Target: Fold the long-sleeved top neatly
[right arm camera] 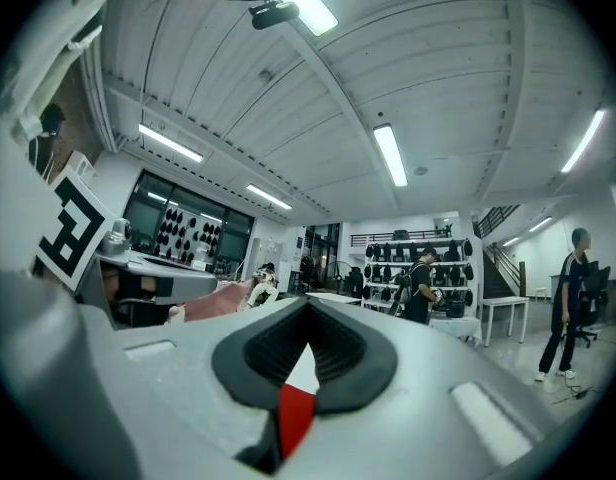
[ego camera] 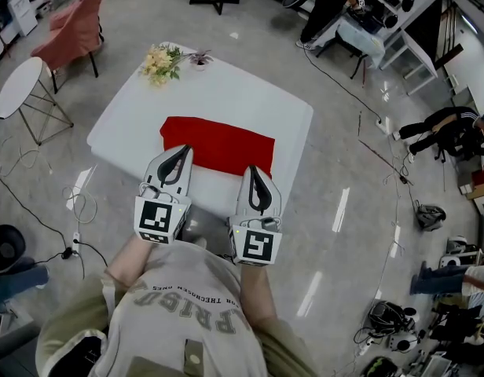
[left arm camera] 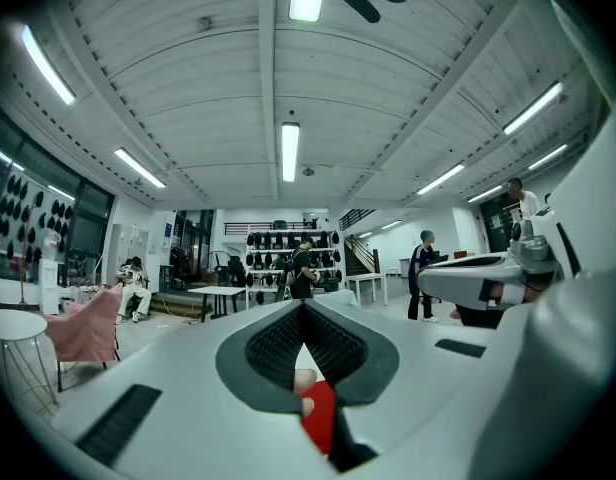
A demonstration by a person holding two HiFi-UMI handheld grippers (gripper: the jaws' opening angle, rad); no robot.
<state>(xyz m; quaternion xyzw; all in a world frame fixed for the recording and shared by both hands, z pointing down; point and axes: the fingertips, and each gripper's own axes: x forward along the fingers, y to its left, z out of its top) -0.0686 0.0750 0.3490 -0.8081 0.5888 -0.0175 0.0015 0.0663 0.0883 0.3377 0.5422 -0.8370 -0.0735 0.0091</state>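
The red long-sleeved top [ego camera: 218,144] lies flat as a folded rectangle on the white table [ego camera: 250,93]. My left gripper [ego camera: 181,151] hovers with its tip over the top's near left corner. My right gripper [ego camera: 251,170] sits at the top's near edge, right of centre. Both point level across the table with jaws closed together. In the left gripper view the jaws [left arm camera: 304,306] meet, and a sliver of red cloth [left arm camera: 318,413] shows through the gap beneath them. The right gripper view shows the same: closed jaws [right arm camera: 308,308] and red cloth [right arm camera: 293,418] below. No cloth is visibly clamped.
A bunch of pale flowers [ego camera: 162,60] and a small plant [ego camera: 199,56] stand at the table's far left corner. A pink chair [ego camera: 73,26] and a round white side table [ego camera: 18,85] are off to the left. Cables run over the floor, and people are at the right.
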